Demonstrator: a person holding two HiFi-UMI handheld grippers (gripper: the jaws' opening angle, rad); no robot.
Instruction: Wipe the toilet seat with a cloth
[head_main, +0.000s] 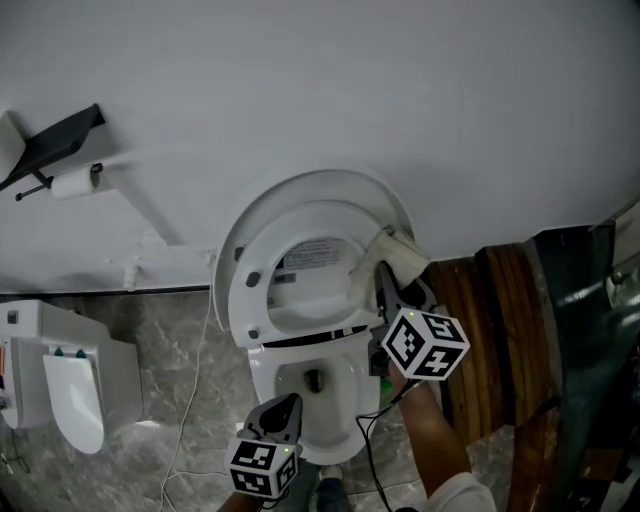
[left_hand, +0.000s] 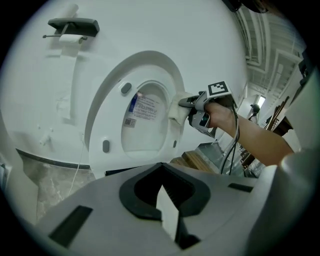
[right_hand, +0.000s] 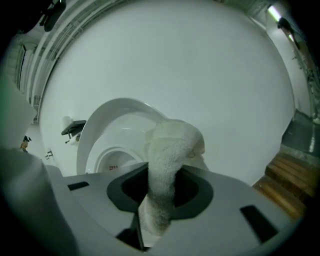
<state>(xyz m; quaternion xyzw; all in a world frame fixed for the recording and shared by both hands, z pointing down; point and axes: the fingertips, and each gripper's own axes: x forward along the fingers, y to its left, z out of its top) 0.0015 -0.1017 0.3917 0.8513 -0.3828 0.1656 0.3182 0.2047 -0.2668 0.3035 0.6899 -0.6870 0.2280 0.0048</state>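
A cream terry cloth is clamped by the right gripper against the raised white plastic toilet seat; the left gripper is closed, empty.

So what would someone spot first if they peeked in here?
Probably the white toilet in the middle, with its seat and lid tipped up against the wall. Next comes the fluffy cloth, clamped in the right gripper and pressed on the raised seat's right edge. The left gripper hangs shut and empty, low at the toilet's front.
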